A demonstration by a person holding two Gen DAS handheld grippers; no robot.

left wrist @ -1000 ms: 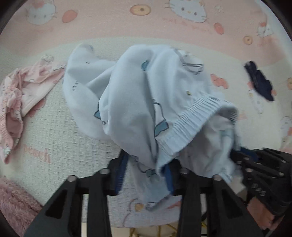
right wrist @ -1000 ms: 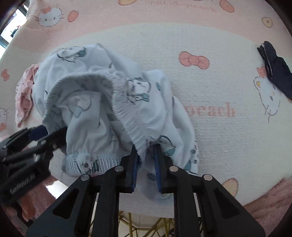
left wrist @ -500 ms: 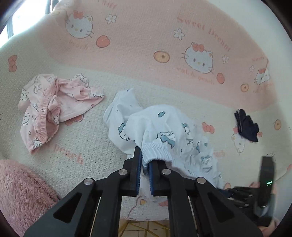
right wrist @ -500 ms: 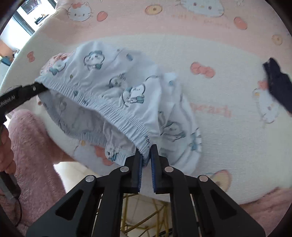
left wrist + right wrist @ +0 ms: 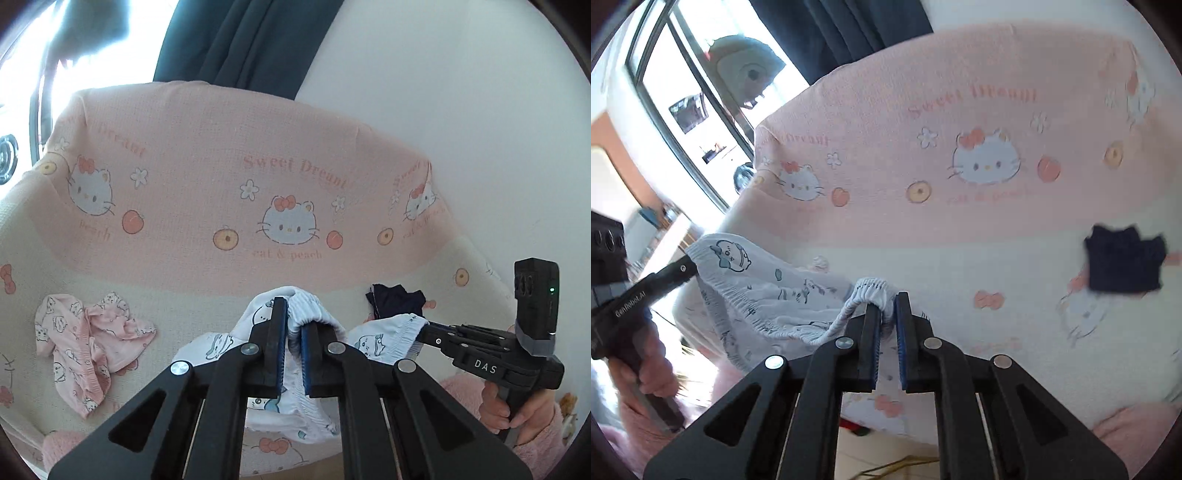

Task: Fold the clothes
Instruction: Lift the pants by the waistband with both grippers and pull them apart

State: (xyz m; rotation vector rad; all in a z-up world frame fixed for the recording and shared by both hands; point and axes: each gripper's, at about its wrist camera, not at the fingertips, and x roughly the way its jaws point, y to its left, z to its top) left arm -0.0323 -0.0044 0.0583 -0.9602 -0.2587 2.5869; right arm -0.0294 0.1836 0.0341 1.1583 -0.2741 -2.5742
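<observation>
White shorts (image 5: 317,315) (image 5: 783,291) with a blue cartoon print hang in the air above the sofa. My left gripper (image 5: 293,317) is shut on the elastic waistband at one end. My right gripper (image 5: 886,314) is shut on the same waistband at the other end, so the band sags between them. In the left wrist view the right gripper (image 5: 424,325) comes in from the right, held by a hand. In the right wrist view the left gripper (image 5: 690,264) comes in from the left. The legs of the shorts hang down behind the fingers.
A pink and cream cat-print blanket (image 5: 207,192) (image 5: 960,110) covers the sofa. Crumpled pink printed clothes (image 5: 88,347) lie on the seat at left. A small dark navy garment (image 5: 395,299) (image 5: 1123,262) lies at right. Window and dark curtain (image 5: 243,40) stand behind the sofa.
Both grippers have risen and pulled apart, lifting the shorts off the seat by the waistband. The left gripper, open around the fabric one second ago, has shut on it.
</observation>
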